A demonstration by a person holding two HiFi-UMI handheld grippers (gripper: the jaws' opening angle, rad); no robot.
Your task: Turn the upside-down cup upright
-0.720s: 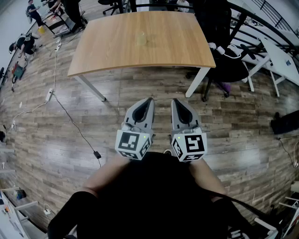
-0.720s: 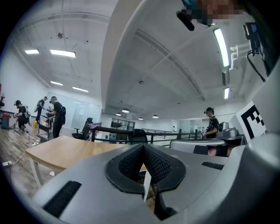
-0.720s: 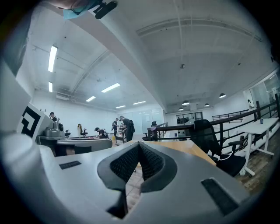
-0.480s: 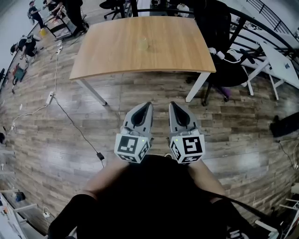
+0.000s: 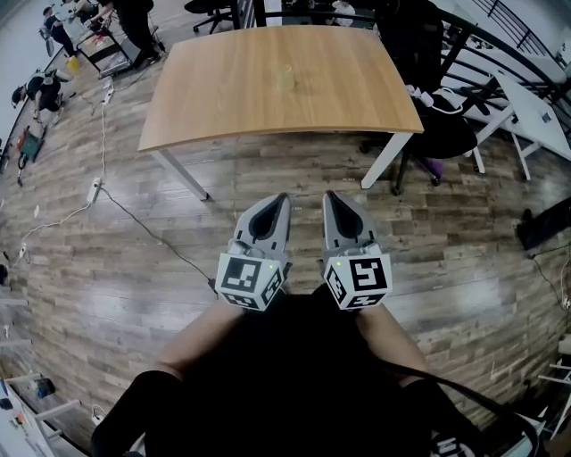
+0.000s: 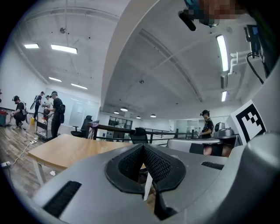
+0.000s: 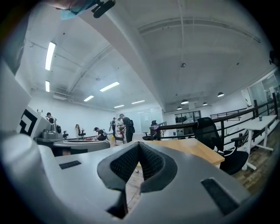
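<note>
A small pale yellowish cup [image 5: 285, 78] stands on the wooden table [image 5: 223, 98], near its middle, far ahead of me; too small to tell which way up it is. My left gripper [image 5: 282, 198] and right gripper [image 5: 329, 196] are held side by side close to my body, over the wood floor, well short of the table. Both are shut with nothing between their jaws. In the left gripper view the table [image 6: 65, 148] lies ahead at the left; in the right gripper view the table [image 7: 192, 146] shows ahead at the right. The cup is hidden in both gripper views.
A black office chair [image 5: 437, 125] stands at the table's right corner, white desks [image 5: 535, 103] beyond it. Cables and a power strip [image 5: 94, 186] run over the floor at the left. Several people [image 5: 53, 27] work at the far left.
The table and cup have shifted slightly right and nearer in the head view as I move toward them. Both grippers stay shut and side by side.
</note>
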